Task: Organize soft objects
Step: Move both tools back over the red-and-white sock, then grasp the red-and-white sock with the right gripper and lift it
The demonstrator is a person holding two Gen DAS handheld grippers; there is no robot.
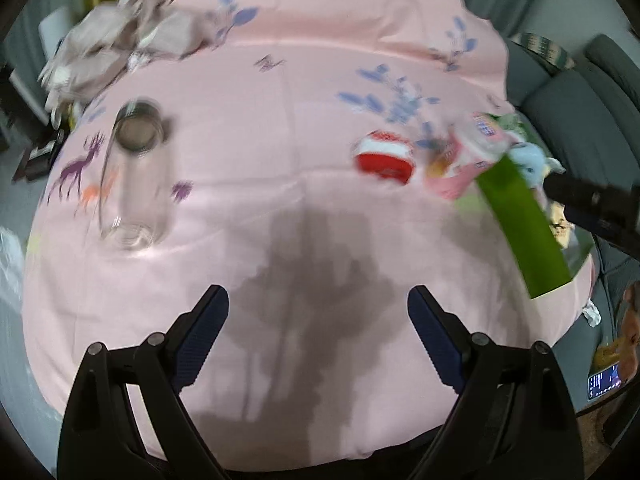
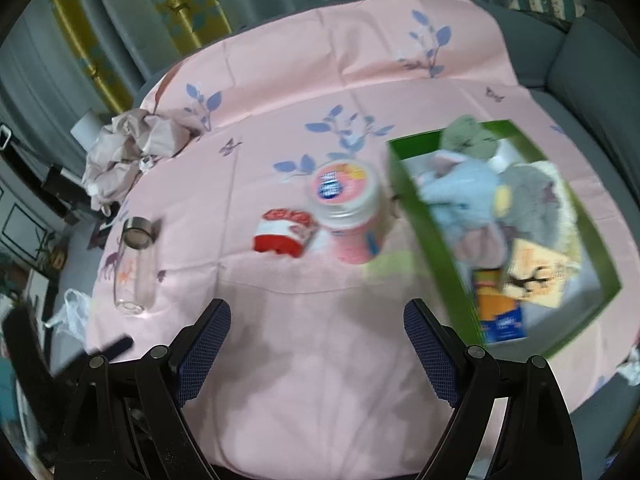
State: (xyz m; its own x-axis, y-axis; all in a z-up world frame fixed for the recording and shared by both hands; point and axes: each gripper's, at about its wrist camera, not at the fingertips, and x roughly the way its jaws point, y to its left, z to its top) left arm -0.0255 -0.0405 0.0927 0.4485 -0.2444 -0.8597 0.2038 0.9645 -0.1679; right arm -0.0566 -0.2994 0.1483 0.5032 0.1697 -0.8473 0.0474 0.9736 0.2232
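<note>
A green box (image 2: 440,236) on the right of the pink tablecloth holds soft toys: a light blue plush (image 2: 460,196), a grey plush (image 2: 536,204) and a greenish one (image 2: 468,136), plus flat packets. The box also shows in the left wrist view (image 1: 520,220). A crumpled beige cloth (image 2: 128,152) lies at the far left, also in the left wrist view (image 1: 112,52). My left gripper (image 1: 318,300) is open and empty above bare cloth. My right gripper (image 2: 317,312) is open and empty near the table's front.
A red and white pack (image 2: 286,234) and a pink lidded tub (image 2: 348,204) stand mid-table beside the box. A clear glass bottle (image 2: 134,264) lies at the left, also in the left wrist view (image 1: 136,176). A grey sofa (image 2: 592,68) is behind.
</note>
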